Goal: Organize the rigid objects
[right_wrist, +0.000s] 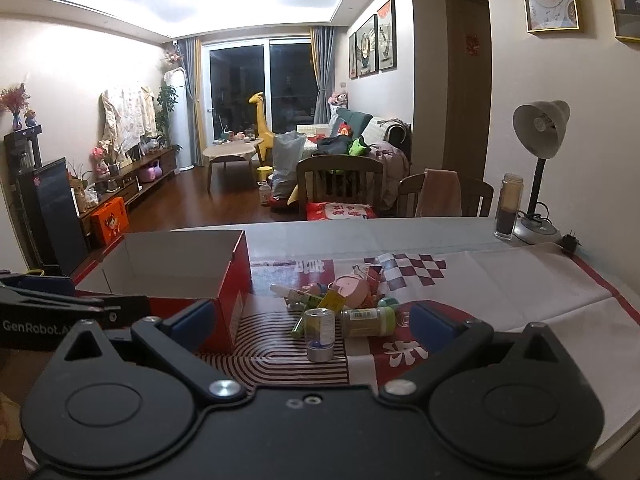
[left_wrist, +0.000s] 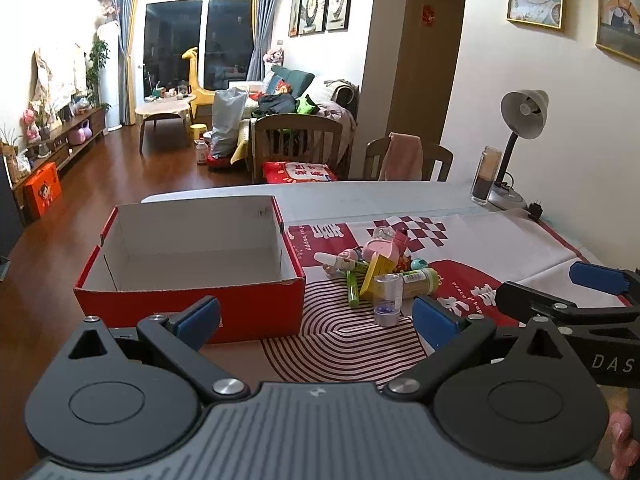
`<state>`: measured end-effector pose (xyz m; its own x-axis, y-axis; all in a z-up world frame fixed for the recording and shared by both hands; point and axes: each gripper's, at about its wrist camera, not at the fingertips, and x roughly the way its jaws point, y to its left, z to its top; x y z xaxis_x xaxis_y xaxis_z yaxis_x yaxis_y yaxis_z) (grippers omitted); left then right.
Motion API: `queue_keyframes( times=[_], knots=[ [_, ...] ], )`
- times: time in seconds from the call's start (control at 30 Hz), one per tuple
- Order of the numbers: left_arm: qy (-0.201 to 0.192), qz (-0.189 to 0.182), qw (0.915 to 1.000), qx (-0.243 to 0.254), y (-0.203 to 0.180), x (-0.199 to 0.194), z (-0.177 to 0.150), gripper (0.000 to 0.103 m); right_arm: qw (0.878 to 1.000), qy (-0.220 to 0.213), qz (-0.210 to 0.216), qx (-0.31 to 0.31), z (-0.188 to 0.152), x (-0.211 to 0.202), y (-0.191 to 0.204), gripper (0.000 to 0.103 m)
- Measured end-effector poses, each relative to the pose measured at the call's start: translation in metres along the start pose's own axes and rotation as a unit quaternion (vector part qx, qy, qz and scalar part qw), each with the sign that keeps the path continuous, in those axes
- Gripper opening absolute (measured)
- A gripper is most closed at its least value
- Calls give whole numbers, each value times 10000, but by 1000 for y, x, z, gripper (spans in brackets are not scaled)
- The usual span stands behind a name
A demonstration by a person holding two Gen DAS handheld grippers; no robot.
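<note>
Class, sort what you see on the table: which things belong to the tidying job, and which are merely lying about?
Belongs to the job:
red box, open, nothing visible inside
pile of small items
clear vial, upright, nearest
left gripper and right gripper, both open

Just lying about:
desk lamp
glass jar
plug

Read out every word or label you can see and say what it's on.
"DAS": right tool's body.
"GenRobot.AI", end cut off: left tool's body.
"peace", then unclear letters: cloth.
Large characters on cloth, cushion, orange box: unreadable.
Bottle labels: too small.
</note>
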<state>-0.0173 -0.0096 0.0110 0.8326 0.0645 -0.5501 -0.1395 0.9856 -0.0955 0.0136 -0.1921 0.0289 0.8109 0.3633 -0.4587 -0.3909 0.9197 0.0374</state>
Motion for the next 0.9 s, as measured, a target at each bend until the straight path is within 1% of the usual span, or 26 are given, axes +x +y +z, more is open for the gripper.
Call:
queue_keyframes(
  times=[0.23, 0.4, 0.57, 0.67, 0.77, 0.9],
  knots=[
    [145, -33, 9998, -118, -5, 13, 0, 103, 9999, 55, 100, -11, 0, 12, -10, 103],
    [232, -34, 9996, -162, -13, 28, 5, 103, 9998, 139, 167, 0, 1, 28, -27, 103],
    [351, 28, 9993, -139, -27, 53, 12, 103, 9991, 298, 302, -37, 5, 52, -47, 103],
    [326, 101, 9994, -101, -37, 68, 17, 103, 9984, 397, 394, -60, 7, 67, -61, 103],
    [303, 144, 9994, -120, -46, 84, 21, 103, 9973, 535, 501, -83, 8, 84, -75, 102],
    [384, 171, 9989, -215, -57, 109, 24, 103, 9953, 733, 590, -236, 6, 110, -96, 101]
  ],
)
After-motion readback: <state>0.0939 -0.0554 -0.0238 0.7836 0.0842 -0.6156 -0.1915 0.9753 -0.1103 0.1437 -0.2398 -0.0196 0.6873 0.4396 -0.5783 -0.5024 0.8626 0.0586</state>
